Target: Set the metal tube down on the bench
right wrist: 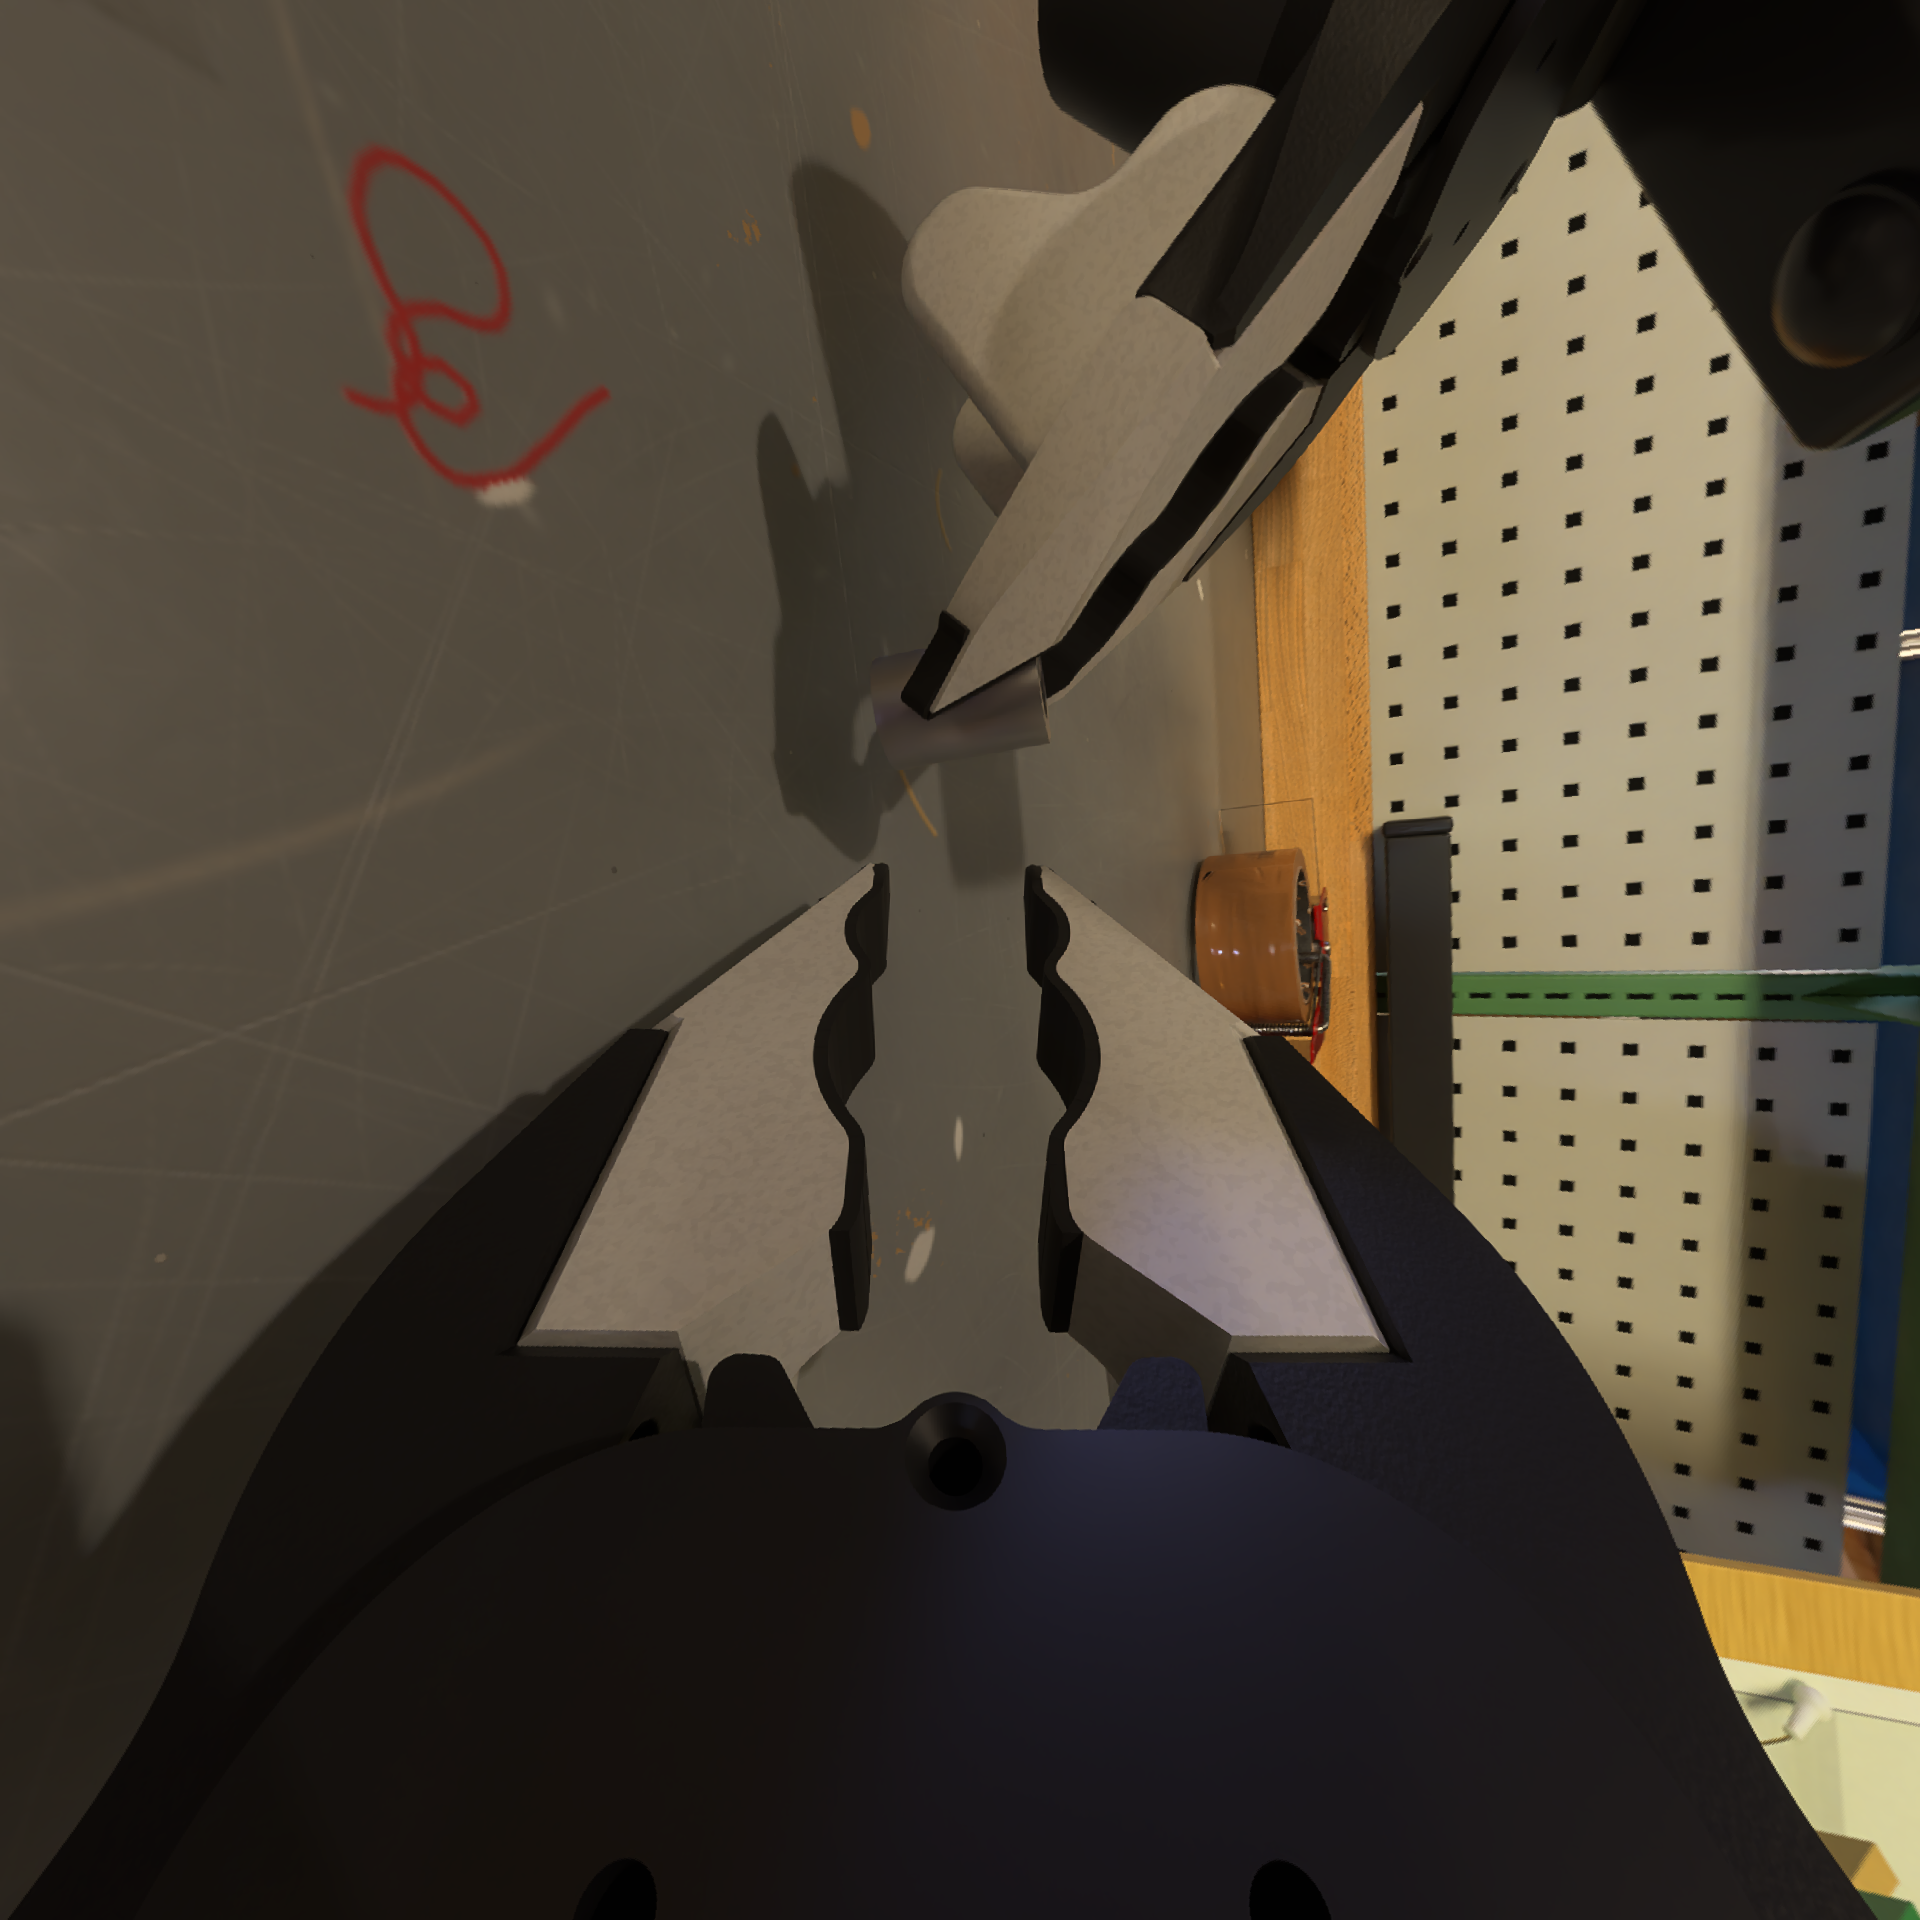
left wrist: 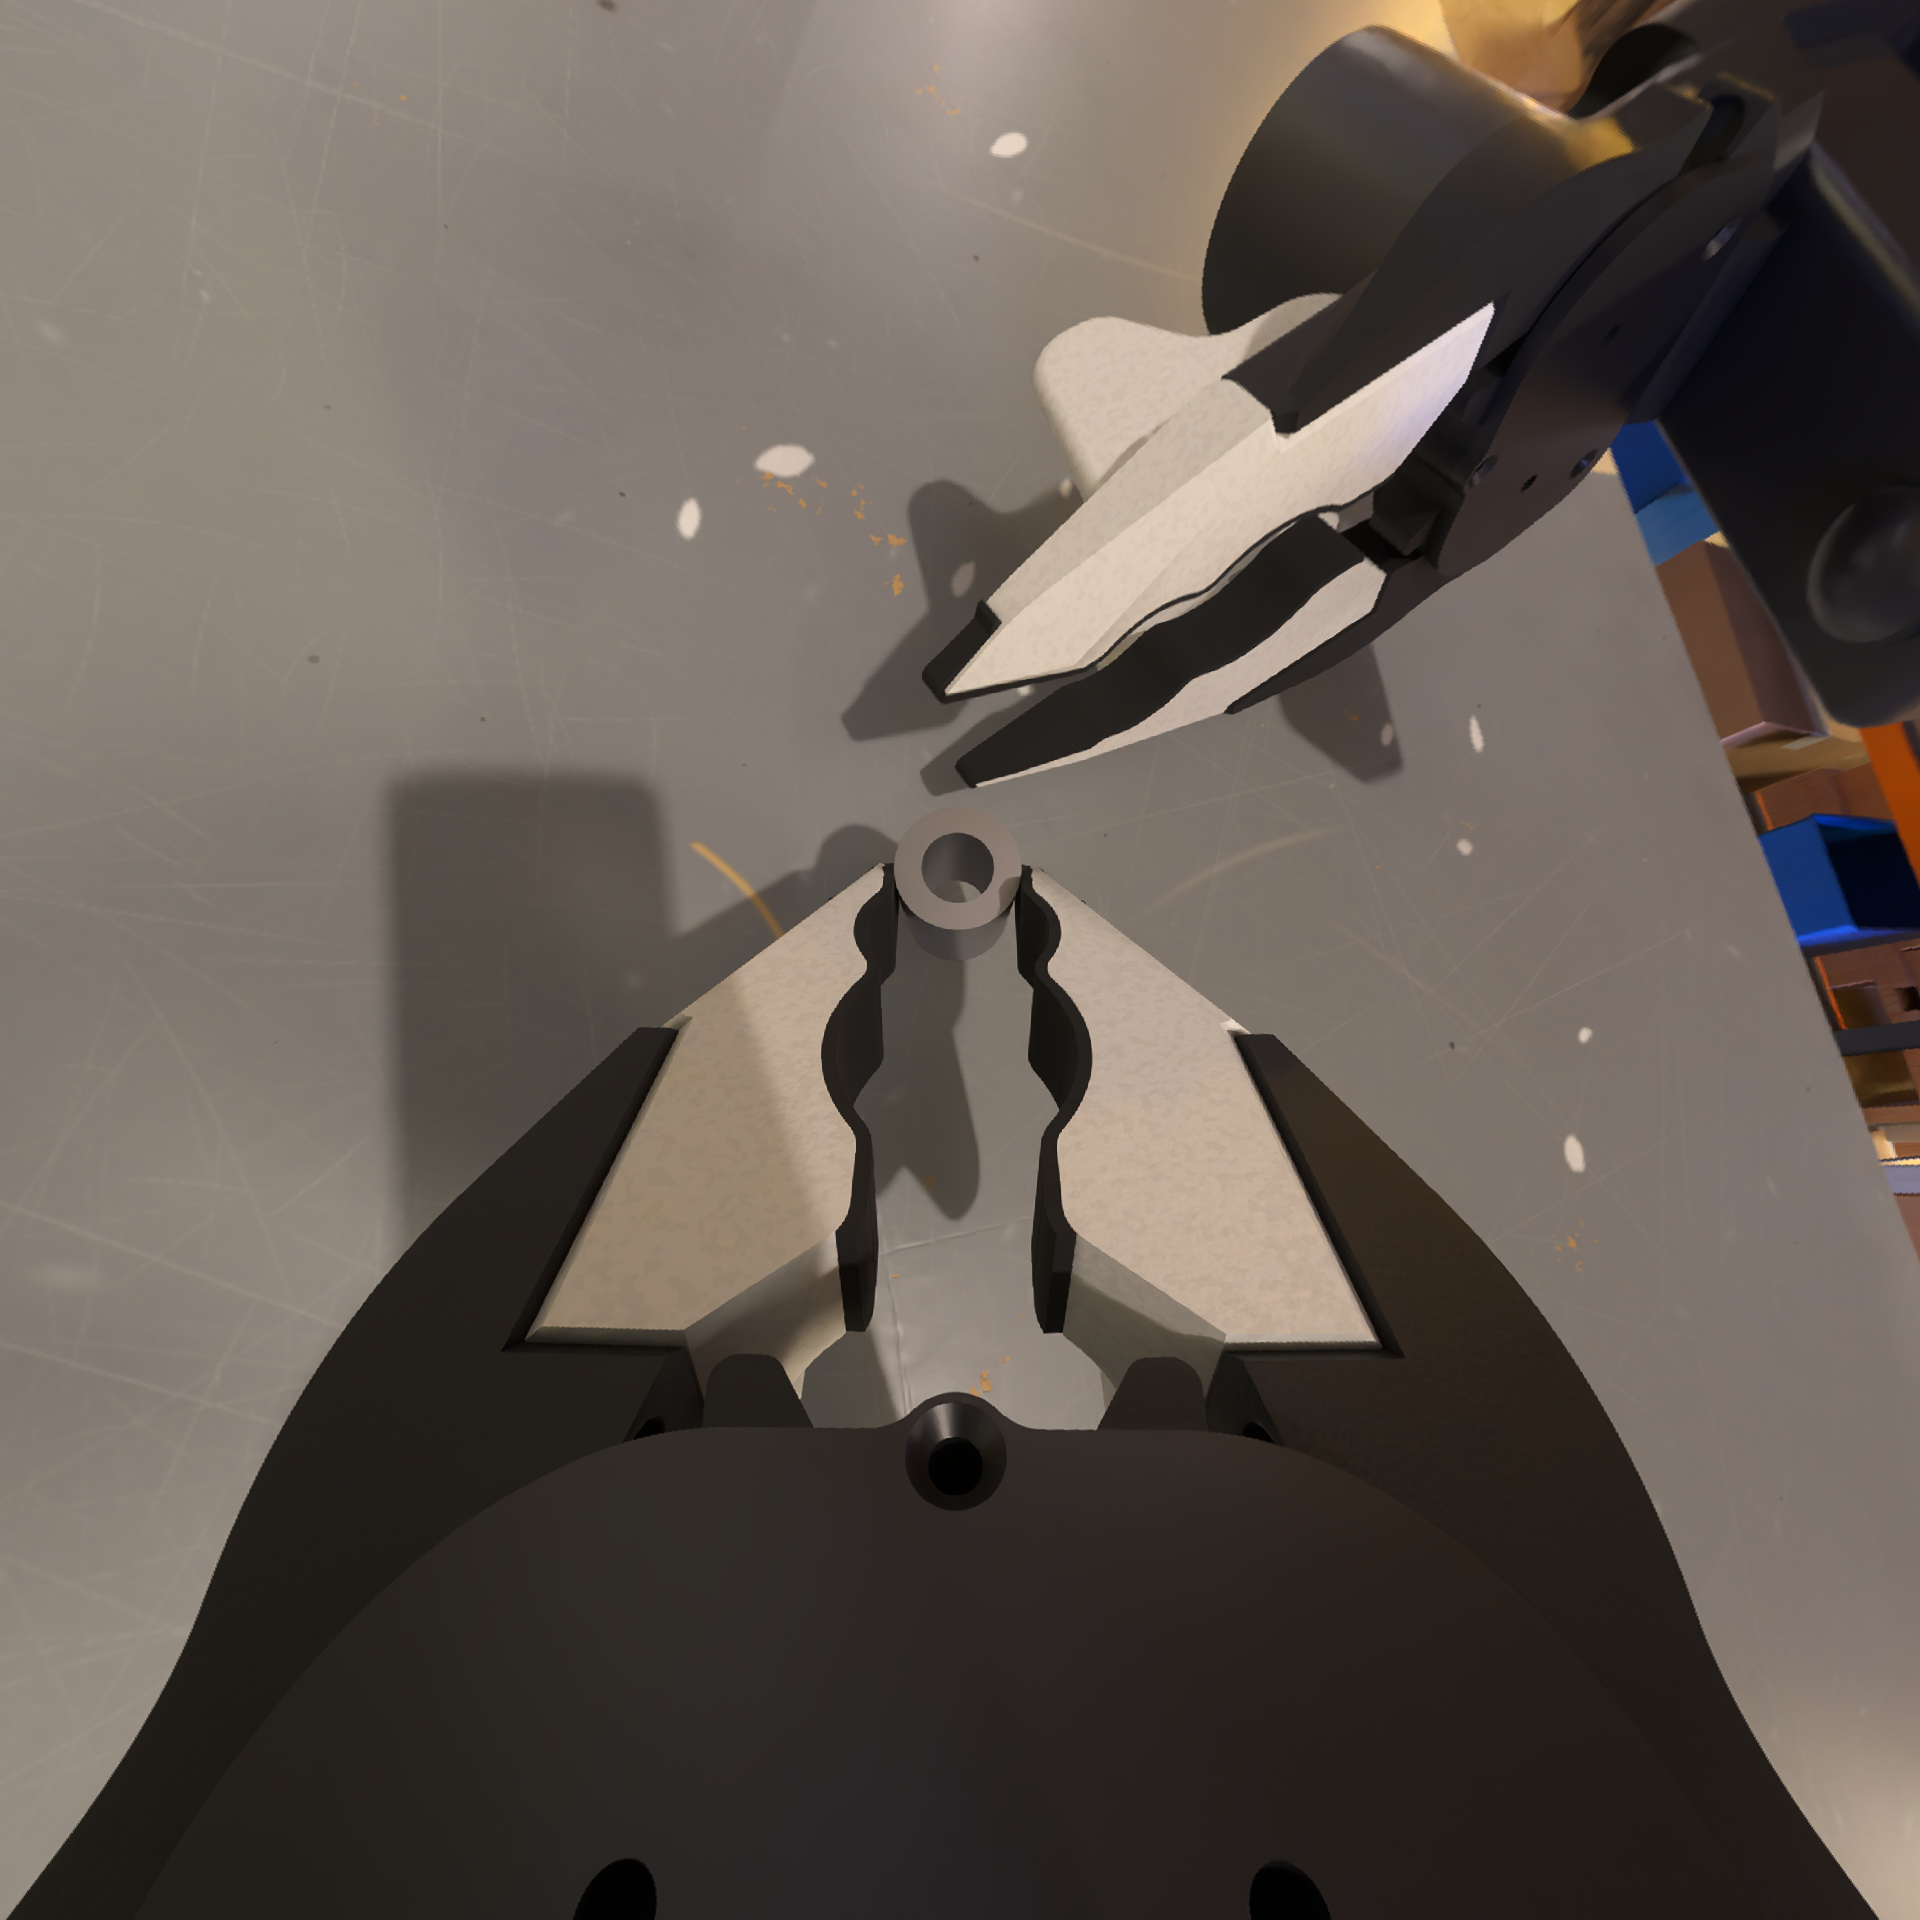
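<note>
The left gripper [left wrist: 954,883] is closed on the tube [left wrist: 956,881], pinched at the very fingertips above the grey counter [left wrist: 312,416]. The tube's long axis runs crosswise to the fingers; in the left wrist view one open end faces the camera. The right gripper [right wrist: 956,883] is part open and empty, tips just beside the tube. A tape roll [right wrist: 1252,930] lies at the counter's right edge.

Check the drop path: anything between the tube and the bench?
Nothing visible. The metal tube sits in the left tongs over bare bench; the empty right tongs hang off to one side.
</note>
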Robot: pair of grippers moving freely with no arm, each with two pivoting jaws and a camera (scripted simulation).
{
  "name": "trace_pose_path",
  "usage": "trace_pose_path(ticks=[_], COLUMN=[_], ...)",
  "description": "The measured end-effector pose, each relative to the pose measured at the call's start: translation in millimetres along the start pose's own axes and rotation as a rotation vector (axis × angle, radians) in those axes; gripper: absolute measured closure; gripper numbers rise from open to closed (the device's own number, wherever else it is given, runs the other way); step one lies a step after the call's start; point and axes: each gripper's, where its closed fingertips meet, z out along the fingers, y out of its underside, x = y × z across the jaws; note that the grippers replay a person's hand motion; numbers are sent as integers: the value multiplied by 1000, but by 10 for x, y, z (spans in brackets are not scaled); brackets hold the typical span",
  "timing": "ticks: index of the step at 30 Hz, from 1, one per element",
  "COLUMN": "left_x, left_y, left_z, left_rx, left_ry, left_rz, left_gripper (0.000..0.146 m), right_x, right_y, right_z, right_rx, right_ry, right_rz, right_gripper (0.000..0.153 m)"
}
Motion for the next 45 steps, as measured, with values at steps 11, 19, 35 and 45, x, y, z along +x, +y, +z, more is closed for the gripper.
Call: trace_pose_path(ticks=[11,19,35,45], left_x=[16,10,-63,-4], left_y=[-24,-12,34,104], left_z=[41,59,64,210], left_rx=[21,5,-29,-120], left_ry=[9,-2,-95,-184], left_rz=[-46,-38,101,273], left_gripper=[124,124,124,124], right_x=[36,16,92,550], right_y=[23,40,118,221], right_z=[36,36,-154,-355], right_rx=[-90,-128,123,322], right_ry=[71,60,-57,113], right_rz=[-141,-200,477,817], right_gripper=[133,135,85,87])
